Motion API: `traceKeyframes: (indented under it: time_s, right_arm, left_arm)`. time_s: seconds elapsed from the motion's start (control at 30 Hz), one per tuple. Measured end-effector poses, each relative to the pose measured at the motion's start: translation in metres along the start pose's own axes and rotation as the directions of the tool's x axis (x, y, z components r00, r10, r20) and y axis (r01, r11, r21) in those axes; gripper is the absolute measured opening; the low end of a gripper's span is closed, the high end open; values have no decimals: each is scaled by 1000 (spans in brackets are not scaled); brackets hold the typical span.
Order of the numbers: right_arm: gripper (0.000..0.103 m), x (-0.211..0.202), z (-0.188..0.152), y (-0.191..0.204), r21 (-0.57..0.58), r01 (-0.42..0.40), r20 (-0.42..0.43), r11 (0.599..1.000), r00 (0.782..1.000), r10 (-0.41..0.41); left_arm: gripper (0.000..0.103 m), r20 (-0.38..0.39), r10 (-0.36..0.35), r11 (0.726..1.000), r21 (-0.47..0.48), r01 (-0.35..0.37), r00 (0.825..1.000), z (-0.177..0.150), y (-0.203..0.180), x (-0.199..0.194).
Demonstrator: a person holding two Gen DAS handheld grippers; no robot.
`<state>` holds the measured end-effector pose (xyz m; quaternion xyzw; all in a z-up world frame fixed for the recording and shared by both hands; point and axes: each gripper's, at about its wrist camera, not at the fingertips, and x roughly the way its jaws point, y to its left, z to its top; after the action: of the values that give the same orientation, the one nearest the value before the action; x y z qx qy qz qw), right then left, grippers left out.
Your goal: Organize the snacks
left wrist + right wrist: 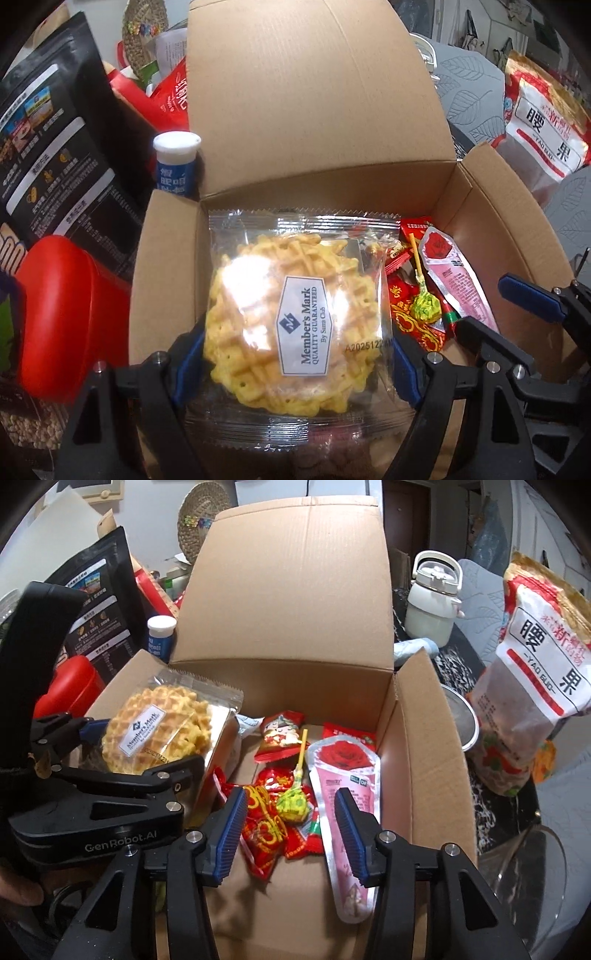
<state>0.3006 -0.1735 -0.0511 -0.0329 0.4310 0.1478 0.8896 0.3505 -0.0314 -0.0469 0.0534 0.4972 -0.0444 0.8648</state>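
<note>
Waffle pack [295, 314] clamped across its width in left gripper [295, 365], over box [170, 236] left side; right gripper [291, 834] part-open, empty, above rose pouch [343, 775] and candies [273, 812] at box right; best lowered flat beside them, then released.

Clear-wrapped waffle [291, 325] held over open cardboard box [295, 602] of red candies [273, 819].
</note>
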Motion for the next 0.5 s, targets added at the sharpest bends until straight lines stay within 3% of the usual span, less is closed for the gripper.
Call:
traceKeyframes:
  time_s: [0.33,0.5]
  right_arm:
    - [55,-33,-1,6,-18,25,47,1000,999,-24]
    - [60,-50,-3,10,-25,44,70,999,997,-42]
  left_arm:
    - [84,67,3,1000,-1,-3,998,2,1,-35]
    - [86,113,40,999,-4,-40,993,-3,2,-55]
